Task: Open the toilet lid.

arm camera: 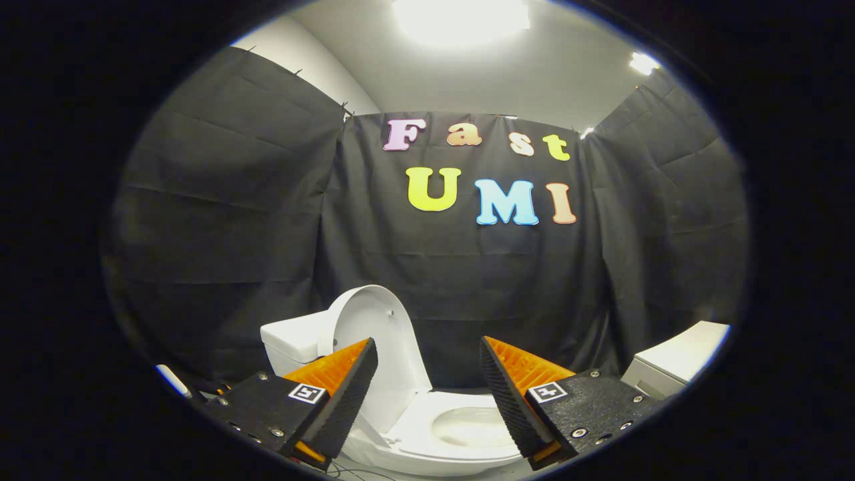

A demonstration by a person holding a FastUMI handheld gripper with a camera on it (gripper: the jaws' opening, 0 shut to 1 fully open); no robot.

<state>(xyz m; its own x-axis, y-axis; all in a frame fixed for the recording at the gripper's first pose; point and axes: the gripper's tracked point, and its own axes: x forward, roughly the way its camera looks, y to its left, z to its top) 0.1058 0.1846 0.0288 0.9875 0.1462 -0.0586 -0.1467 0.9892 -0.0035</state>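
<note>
A white toilet stands low ahead of me. Its lid (374, 334) is raised upright, leaning back against the white tank (294, 341). The seat ring (467, 427) and the bowl beneath it lie uncovered, showing in the gap between my fingers. My gripper (427, 364) is open, its two orange and black fingers (340, 394) spread wide with nothing between them. The left finger overlaps the lower part of the lid in the picture; whether it touches the lid I cannot tell.
Black cloth walls close the booth behind and on both sides. A white box-like object (674, 364) stands to the right of the toilet. A thin white object (175, 381) lies low at the left. Bright ceiling lights (461, 17) shine overhead.
</note>
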